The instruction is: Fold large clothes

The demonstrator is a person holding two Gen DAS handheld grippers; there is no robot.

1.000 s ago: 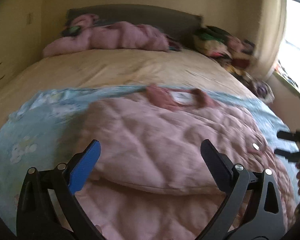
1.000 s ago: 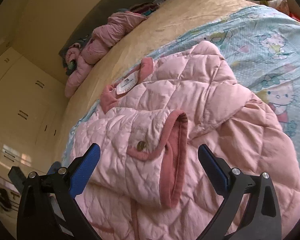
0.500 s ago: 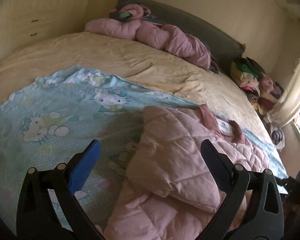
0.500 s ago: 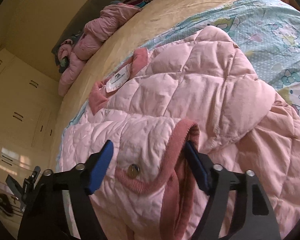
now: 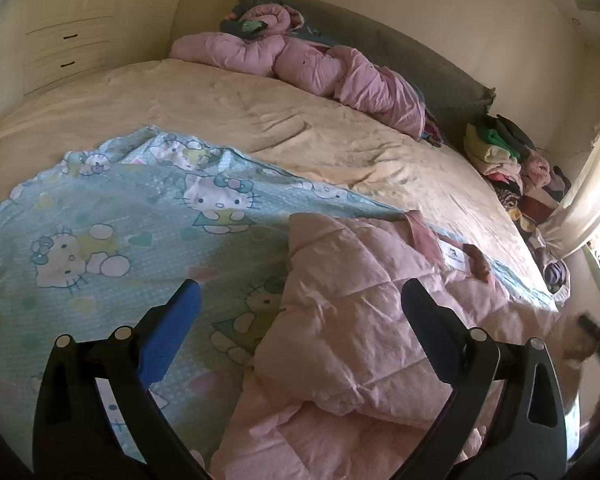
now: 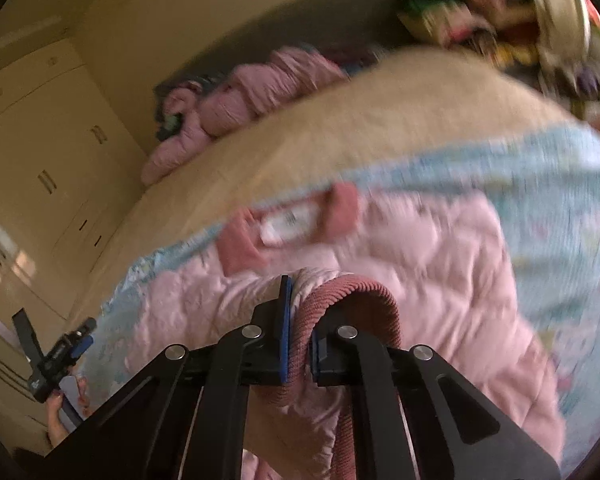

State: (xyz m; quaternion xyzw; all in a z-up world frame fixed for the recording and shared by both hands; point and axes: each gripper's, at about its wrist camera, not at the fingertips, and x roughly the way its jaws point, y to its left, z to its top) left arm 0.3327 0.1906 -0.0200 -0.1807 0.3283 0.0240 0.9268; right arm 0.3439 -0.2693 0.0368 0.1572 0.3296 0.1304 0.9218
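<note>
Quilted pink padded jacket [image 5: 360,320] lay on cartoon-print blue sheet [image 5: 120,220], one sleeve folded inward. Right gripper [image 6: 298,344] had just closed, clamping ribbed rose cuff [image 6: 352,296]. Left gripper [image 5: 300,320] gaped empty above jacket. Folding barely begun.

Left claw [image 5: 300,320] – black arms, blue pads, silver screws, right claw [image 6: 298,344] alike

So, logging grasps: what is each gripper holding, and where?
Right gripper: pink quilted jacket, by its ribbed cuff. Left gripper: open, nothing held.
</note>
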